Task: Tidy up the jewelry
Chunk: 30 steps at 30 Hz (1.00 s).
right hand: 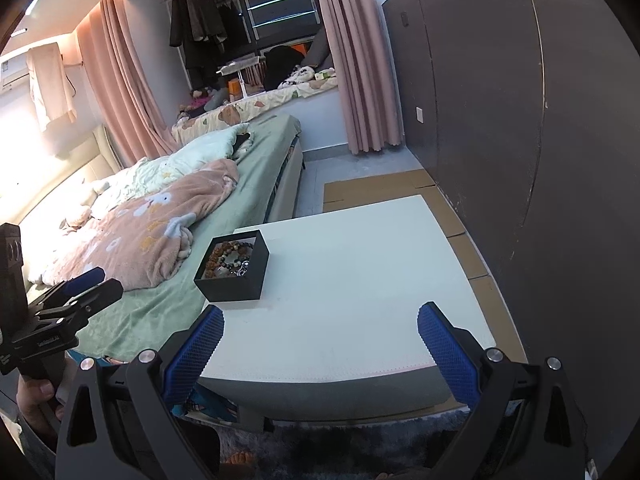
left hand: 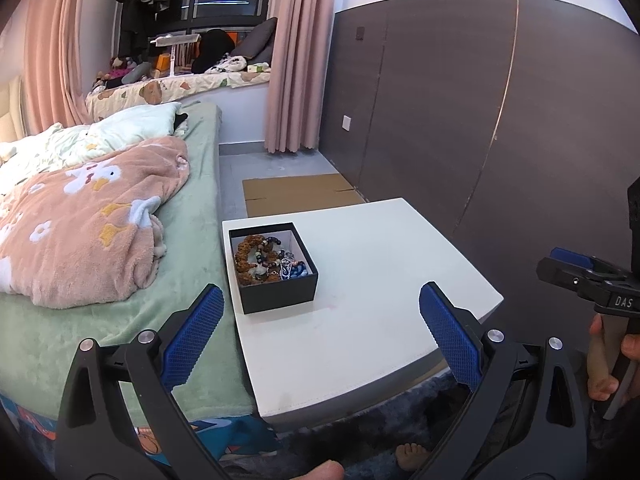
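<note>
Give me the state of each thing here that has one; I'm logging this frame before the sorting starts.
black box: lidless, upright on the white table, near the bed-side edge.
jewelry: piled in a tangle inside the box.
left gripper: open, empty, short of the box.
right gripper: open, empty, above the table's near edge.
pink blanket: crumpled on the bed.
curtains: drawn open.
</note>
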Motion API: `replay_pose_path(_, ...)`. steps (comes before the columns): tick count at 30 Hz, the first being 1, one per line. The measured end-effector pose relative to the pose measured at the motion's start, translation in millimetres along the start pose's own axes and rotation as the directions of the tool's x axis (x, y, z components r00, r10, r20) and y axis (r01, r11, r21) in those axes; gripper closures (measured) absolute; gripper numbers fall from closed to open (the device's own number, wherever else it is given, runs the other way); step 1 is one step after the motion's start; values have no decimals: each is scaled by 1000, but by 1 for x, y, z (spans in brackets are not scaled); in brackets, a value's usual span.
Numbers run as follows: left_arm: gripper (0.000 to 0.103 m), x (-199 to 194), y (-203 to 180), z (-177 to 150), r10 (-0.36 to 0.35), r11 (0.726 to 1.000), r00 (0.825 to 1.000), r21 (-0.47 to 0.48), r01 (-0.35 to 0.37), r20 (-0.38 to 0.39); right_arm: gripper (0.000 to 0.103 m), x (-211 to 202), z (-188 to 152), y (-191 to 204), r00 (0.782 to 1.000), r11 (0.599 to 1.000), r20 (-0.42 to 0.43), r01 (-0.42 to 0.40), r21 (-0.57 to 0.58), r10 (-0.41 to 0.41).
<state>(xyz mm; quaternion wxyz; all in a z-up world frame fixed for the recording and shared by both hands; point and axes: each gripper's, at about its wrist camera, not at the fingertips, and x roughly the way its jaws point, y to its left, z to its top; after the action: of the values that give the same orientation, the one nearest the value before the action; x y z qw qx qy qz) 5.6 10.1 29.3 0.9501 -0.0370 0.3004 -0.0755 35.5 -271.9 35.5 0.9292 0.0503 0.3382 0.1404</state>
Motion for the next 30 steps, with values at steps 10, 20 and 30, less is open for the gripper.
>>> replay_pose_path(10, 5, 4, 3, 0, 20, 1000, 999, 5, -20, -28, 8, 2, 0, 6, 1000, 1000, -4, 20, -19, -20)
replay_pose_path(20, 5, 4, 2, -1, 14, 1000, 1000, 5, -14, -28, 8, 3, 0, 6, 1000, 1000, -2, 26, -14, -26)
replay_pose_path(30, 5, 2, -1, -2, 30, 1000, 999, 4, -30, -15, 8, -3, -1, -1, 1000, 1000, 15, 27, 5, -27)
